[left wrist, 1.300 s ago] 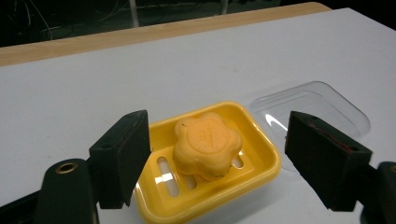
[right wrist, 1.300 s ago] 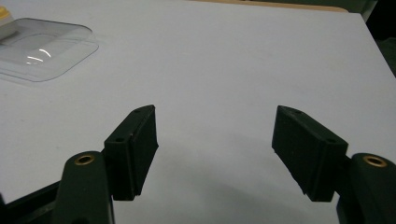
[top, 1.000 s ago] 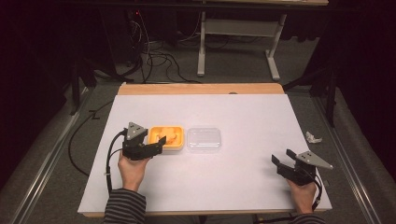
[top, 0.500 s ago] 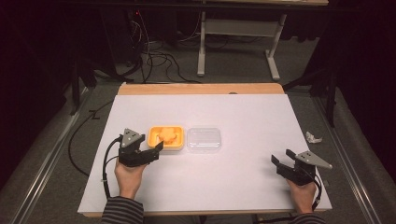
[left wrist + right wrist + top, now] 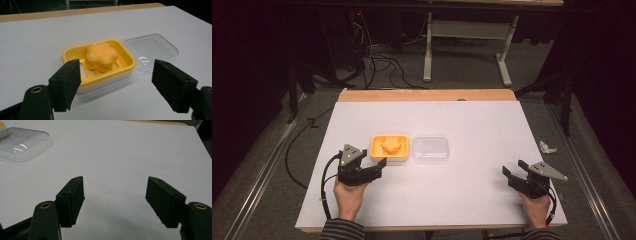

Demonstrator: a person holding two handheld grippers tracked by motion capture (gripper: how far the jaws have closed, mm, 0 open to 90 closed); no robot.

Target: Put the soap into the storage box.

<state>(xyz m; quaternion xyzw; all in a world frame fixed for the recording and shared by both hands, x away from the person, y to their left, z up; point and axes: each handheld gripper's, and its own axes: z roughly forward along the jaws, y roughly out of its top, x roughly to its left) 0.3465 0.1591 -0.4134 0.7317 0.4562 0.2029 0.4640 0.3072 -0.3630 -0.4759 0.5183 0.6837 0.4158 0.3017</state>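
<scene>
- My left gripper (image 5: 116, 82) has its jaws spread wide with nothing between them, low over the white table (image 5: 472, 195).
- Just ahead of those jaws I see the yellow soap dish (image 5: 100, 66), the orange flower-shaped soap (image 5: 101, 56) lying in it on its slotted floor.
- From the high view, the left gripper (image 5: 379, 167) sits just short of the dish's near left corner; I cannot tell whether the nearer jaw tip touches the rim.
- The clear lid (image 5: 151, 51) lies flat on the table just beside the dish, on its right.
- My right gripper (image 5: 115, 202) is also spread and empty, well apart from dish and lid at the table's near right (image 5: 514, 175).
- A crumpled white scrap (image 5: 547, 147) lies off the table's right edge.
</scene>
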